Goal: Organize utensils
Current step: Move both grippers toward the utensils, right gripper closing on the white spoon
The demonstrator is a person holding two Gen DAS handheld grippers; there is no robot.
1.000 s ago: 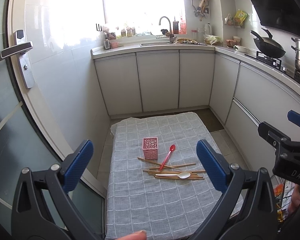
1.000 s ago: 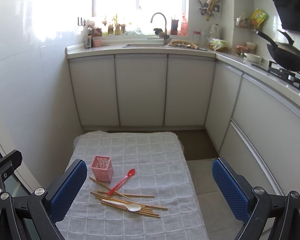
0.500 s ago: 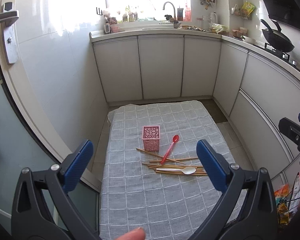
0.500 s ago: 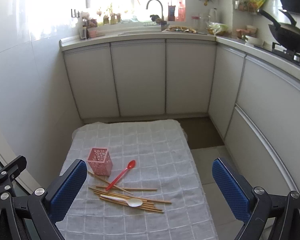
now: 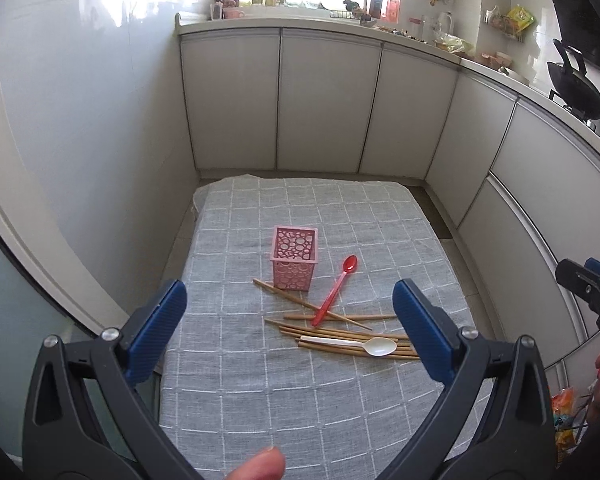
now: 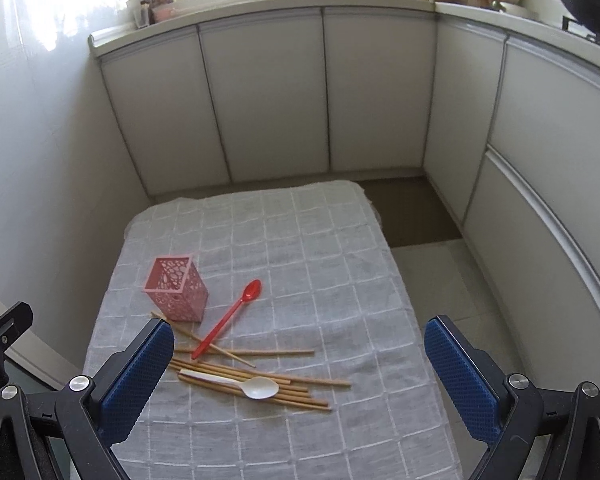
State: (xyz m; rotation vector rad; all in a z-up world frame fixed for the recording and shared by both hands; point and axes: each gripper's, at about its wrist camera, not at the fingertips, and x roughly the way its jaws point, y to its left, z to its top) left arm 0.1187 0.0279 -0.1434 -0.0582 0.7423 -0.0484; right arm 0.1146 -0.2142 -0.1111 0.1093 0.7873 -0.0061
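Nothing sorted yet, by the look of it: the pink holder (image 5: 294, 258) stands upright and, as far as its open top shows, empty in the middle of the grey checked cloth (image 5: 260, 392), with every utensil lying loose in front of it. The red spoon (image 5: 334, 290) lies slanted just beside the holder, its handle crossing the chopsticks (image 5: 340, 334), and one stick reaches right up to the holder's base. The white spoon (image 5: 360, 346) rests on top of the main bundle, nearest the camera. Both tools hover above the near end of the table, well clear of everything: the left gripper (image 5: 290, 330) has its blue pads spread wide with nothing between them, and the right gripper (image 6: 300, 376) is just as wide apart and just as empty (its left pad sits over the stick ends in the right wrist view, but that reads as overlap, not contact). So the whole job looks to be ahead: two spoons and all the chopsticks to lift and stand in that holder.
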